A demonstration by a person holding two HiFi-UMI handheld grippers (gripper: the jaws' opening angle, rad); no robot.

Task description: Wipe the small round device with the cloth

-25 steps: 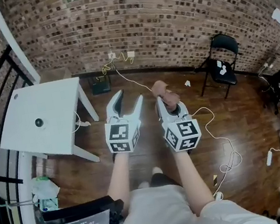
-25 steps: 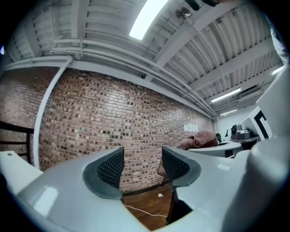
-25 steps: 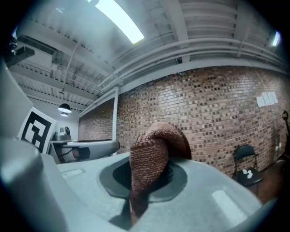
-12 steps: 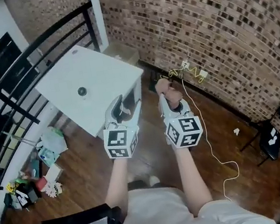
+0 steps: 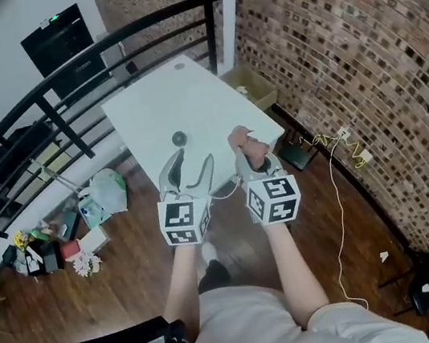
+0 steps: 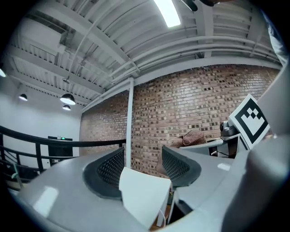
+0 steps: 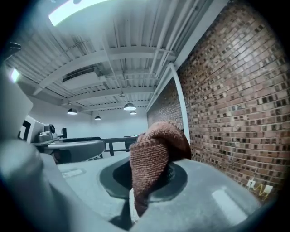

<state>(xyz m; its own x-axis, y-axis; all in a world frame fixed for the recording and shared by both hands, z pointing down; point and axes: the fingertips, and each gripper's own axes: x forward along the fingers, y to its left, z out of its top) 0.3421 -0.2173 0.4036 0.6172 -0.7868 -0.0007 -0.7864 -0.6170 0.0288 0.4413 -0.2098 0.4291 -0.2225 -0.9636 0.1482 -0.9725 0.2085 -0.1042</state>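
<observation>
Just ahead of the spread, empty left gripper (image 5: 194, 162) and the right gripper (image 5: 247, 154) clenching the brown knitted cloth (image 5: 243, 140), the small black round device (image 5: 180, 139) has come near: wiping next.

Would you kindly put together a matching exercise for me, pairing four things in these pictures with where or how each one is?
Things:
1. cloth
2. small round device
3. left gripper
4. folding chair

Places or states:
A. on the white table
B. on the wooden floor
C. jaws apart, nothing between them
D. clamped in the right gripper

Pairs: 1-D, 2-A, 3-C, 4-B
</observation>
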